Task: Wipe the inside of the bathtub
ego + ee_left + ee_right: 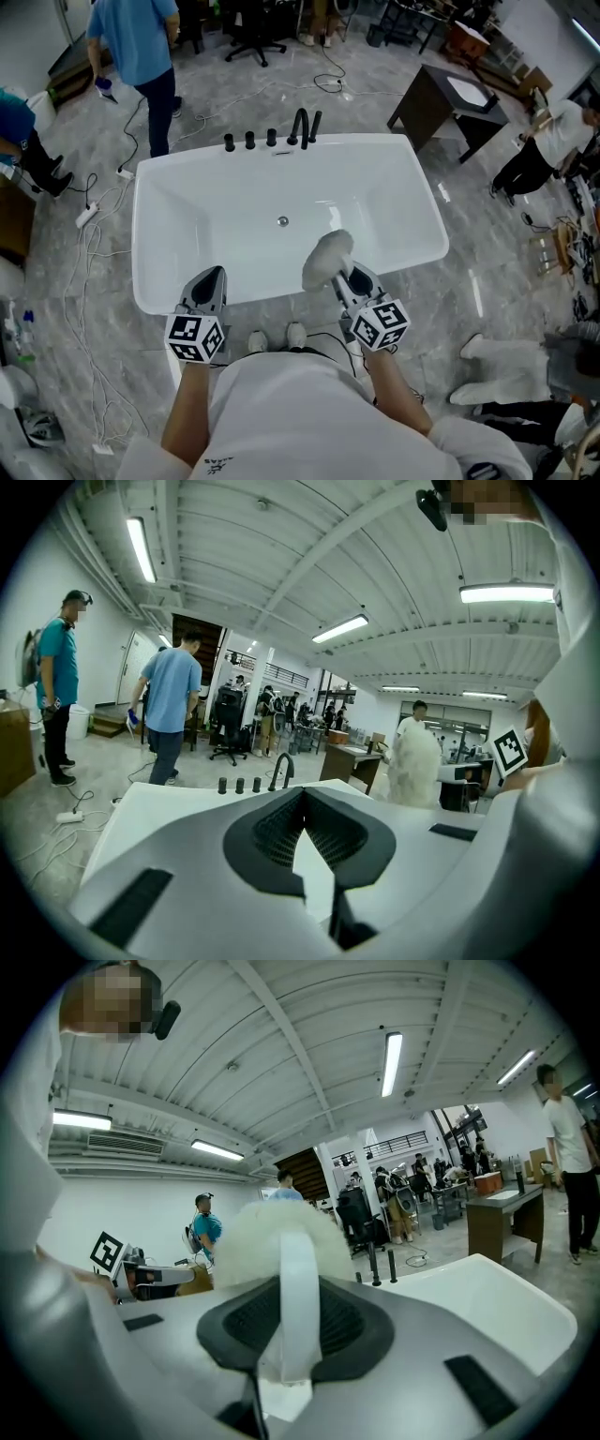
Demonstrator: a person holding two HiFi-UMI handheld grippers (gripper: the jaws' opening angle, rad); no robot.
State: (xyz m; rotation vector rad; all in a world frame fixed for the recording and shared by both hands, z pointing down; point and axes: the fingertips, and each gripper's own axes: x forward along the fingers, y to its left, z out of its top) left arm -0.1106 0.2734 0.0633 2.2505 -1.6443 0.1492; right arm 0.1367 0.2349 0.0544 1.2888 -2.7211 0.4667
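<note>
Right gripper (344,277) clamped on fluffy duster (327,256), over near bathtub rim (272,297)

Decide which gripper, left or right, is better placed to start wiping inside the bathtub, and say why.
Right. The right gripper is shut on the fluffy white duster, whose head hangs over the bathtub. The left gripper is shut on nothing, so it probably could not wipe.

Head view steeply down over the bathtub (234,216); both gripper views low at its near rim, toward the shared taps (250,140)
</note>
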